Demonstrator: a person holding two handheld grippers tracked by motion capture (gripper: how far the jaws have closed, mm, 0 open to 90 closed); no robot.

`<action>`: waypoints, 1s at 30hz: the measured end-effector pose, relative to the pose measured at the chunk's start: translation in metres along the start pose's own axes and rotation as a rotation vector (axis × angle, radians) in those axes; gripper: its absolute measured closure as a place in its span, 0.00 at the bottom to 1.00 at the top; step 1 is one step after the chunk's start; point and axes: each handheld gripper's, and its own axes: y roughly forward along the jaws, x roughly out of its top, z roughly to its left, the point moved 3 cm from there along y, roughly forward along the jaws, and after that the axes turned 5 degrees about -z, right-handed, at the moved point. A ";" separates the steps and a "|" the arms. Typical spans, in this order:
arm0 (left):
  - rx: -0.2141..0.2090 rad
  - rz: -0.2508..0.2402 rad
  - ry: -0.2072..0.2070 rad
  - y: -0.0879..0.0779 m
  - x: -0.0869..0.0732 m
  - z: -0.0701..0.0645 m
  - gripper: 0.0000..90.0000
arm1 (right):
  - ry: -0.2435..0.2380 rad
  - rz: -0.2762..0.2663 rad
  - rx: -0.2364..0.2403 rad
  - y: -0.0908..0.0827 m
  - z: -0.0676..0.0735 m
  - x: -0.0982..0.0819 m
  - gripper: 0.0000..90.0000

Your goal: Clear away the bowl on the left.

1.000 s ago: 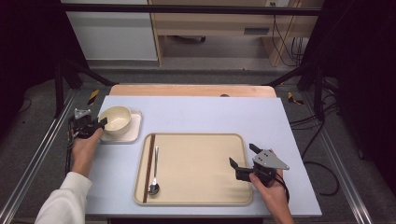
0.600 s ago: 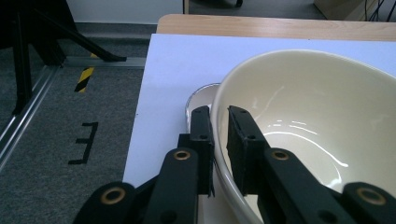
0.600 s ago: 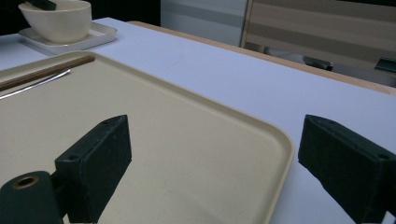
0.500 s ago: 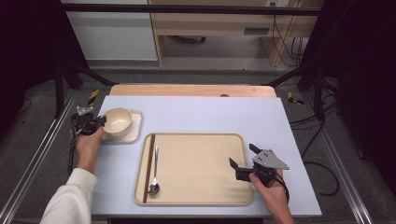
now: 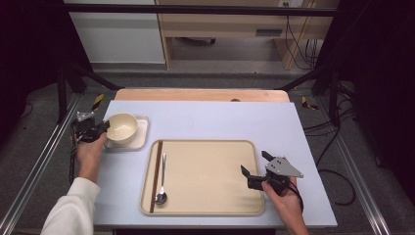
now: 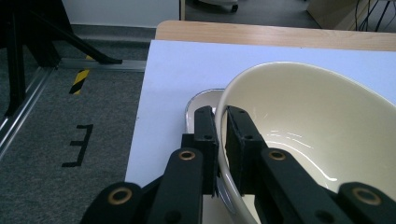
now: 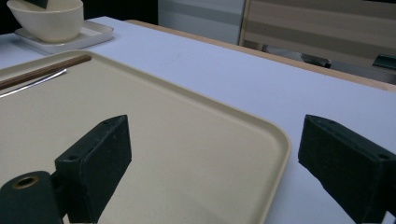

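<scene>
A cream bowl (image 5: 121, 127) stands on a small white square plate (image 5: 140, 135) at the table's left. My left gripper (image 5: 104, 126) has just been closing and is shut on the bowl's near rim. In the left gripper view its jaws (image 6: 219, 112) pinch the wall of the bowl (image 6: 303, 116), one inside and one outside. My right gripper (image 5: 254, 163) is open over the right edge of the beige tray (image 5: 205, 143). In the right gripper view the gripper (image 7: 217, 135) has nothing between its jaws, one jaw over the tray (image 7: 187, 154) and one beyond its rim.
A pair of brown chopsticks (image 5: 155, 174) and a metal spoon (image 5: 161, 183) lie along the tray's left side. A wooden strip (image 5: 200, 94) runs along the table's far edge. A metal frame rail (image 5: 44, 156) runs beside the table's left edge.
The left gripper's jaws have closed onto the bowl's rim. Neither hand has shifted and the bowl stays on its plate.
</scene>
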 end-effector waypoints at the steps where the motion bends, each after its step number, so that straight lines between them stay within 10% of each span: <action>1: 0.000 -0.001 0.004 0.000 0.000 0.000 0.92 | 0.000 0.000 0.000 0.000 0.000 0.000 0.11; 30: -0.084 -0.061 -0.012 -0.026 0.020 -0.027 0.92 | 0.003 -0.006 -0.003 -0.001 -0.001 0.001 0.11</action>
